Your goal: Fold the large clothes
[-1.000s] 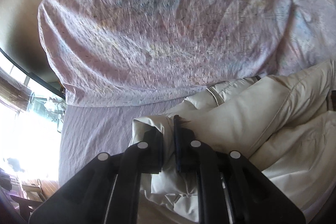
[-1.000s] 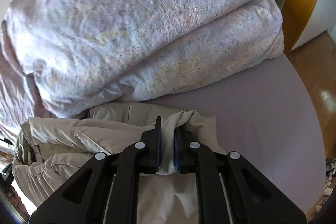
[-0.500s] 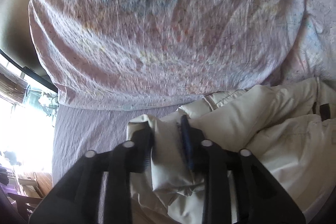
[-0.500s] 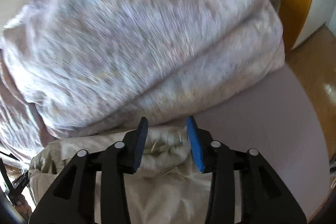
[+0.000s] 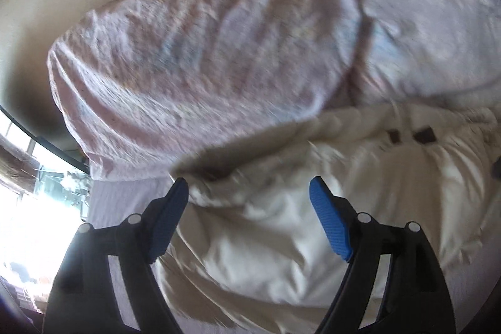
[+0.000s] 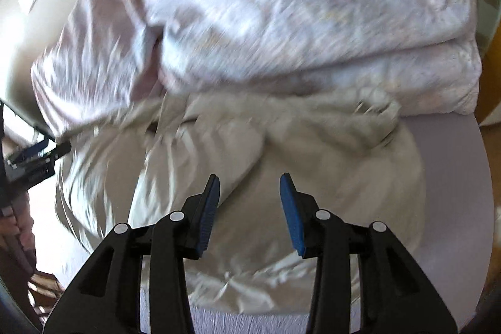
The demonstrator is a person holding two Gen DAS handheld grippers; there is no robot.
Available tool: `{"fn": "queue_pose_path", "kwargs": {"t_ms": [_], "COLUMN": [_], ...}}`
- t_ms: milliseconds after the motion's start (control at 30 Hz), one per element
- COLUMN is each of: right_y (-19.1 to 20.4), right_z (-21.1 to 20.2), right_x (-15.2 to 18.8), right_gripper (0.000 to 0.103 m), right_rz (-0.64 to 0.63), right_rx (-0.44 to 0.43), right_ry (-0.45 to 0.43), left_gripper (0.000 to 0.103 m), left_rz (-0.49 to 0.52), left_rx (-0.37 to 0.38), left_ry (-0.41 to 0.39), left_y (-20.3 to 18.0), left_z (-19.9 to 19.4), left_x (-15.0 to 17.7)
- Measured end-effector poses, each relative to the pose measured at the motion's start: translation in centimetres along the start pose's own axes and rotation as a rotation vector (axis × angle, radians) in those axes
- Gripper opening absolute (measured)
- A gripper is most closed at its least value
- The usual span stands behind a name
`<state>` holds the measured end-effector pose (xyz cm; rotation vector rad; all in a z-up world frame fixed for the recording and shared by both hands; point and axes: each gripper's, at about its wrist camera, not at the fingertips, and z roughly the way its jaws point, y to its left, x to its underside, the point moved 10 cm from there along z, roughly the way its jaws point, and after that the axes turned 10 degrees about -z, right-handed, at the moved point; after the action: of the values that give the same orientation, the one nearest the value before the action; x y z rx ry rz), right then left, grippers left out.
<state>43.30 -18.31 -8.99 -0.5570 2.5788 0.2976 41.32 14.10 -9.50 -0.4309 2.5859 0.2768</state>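
Item: cream padded jacket (image 6: 281,177), lying bunched on the bed (image 6: 451,177) near its right edge, against the folded duvet (image 6: 281,21). Likely light, soft, puffy, slippery; take hems or shoulder seams. Left gripper (image 5: 249,193) is opening, empty above it; right gripper (image 6: 249,187) is standing spread, empty.
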Motion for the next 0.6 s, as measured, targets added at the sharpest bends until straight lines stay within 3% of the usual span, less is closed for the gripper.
{"fn": "queue_pose_path", "kwargs": {"t_ms": [200,367,600], "right_y": [2.6,2.3,1.4], "right_z": [0.8,4.0,7.2], "right_x": [2.1,2.9,2.3], "right_gripper": [0.042,0.042,0.043], "right_rz": [-0.063,-0.063,-0.035], "right_rx": [0.022,0.085,0.121], "right_ry": [0.035,0.092,0.107], "left_gripper": [0.081,0.082,0.092], "left_rz": [-0.001,-0.007,-0.031], "left_rx": [0.026,0.002,-0.024], "left_ry": [0.015,0.061,0.080], "left_y": [-1.6,-2.0,-2.1], "left_z": [-0.7,1.8,5.0], "left_x": [2.7,4.6,5.2]}}
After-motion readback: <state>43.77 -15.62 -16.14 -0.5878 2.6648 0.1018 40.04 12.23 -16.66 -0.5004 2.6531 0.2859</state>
